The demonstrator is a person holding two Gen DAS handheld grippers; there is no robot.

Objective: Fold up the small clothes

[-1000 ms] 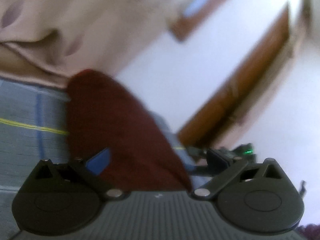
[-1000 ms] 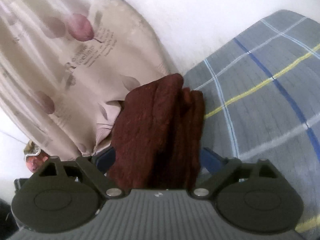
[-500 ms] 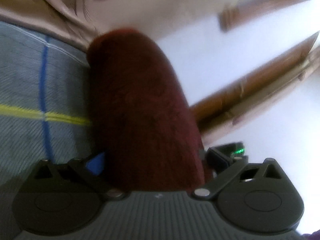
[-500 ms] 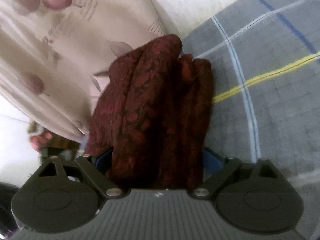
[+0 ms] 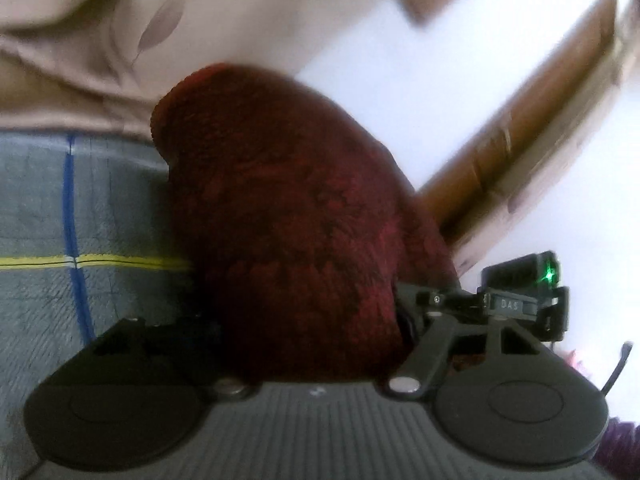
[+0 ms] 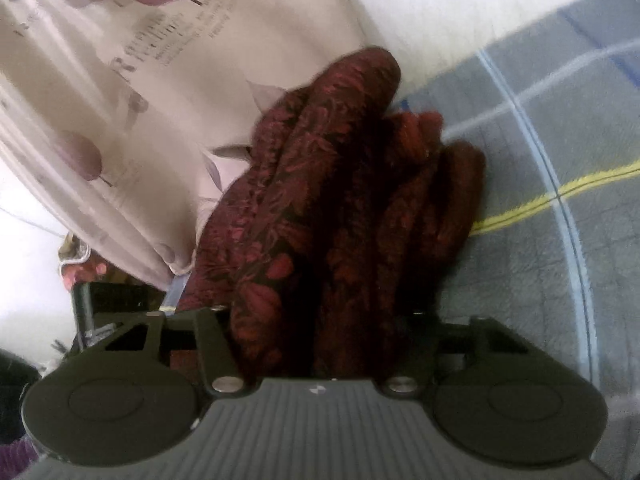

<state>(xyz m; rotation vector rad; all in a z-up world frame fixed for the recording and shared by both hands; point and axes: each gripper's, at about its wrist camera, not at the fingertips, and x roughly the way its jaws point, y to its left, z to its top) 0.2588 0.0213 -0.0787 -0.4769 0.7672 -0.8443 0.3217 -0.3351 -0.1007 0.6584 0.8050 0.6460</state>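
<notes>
Presently, in my left wrist view, the grey checked bedspread [image 5: 48, 208] lies at the far left, crossed by a blue line and a yellow line. Above it hangs a beige curtain [image 5: 100, 40] with a faint leaf print. At centre, the dark red garment [image 5: 296, 216] rises as a bunched mass out of my left gripper [image 5: 308, 344]; its jaws are closing with the cloth between them, but the fingers are hidden by the fabric, so I cannot tell whether the pads press on it. To the right, a white wall and a brown wooden frame [image 5: 516, 152] are blurred. My other gripper's body, showing a green light, sits at the right edge.

Turning to my right wrist view, a pale printed curtain [image 6: 120, 100] fills the left. At centre, the same garment [image 6: 320, 208], here showing a red floral pattern in several folds, stands between the jaws of my right gripper [image 6: 324, 340]. These jaws are also closing; pad contact is hidden. The garment's right side rests against the bedspread [image 6: 560, 240], which fills the right.
</notes>
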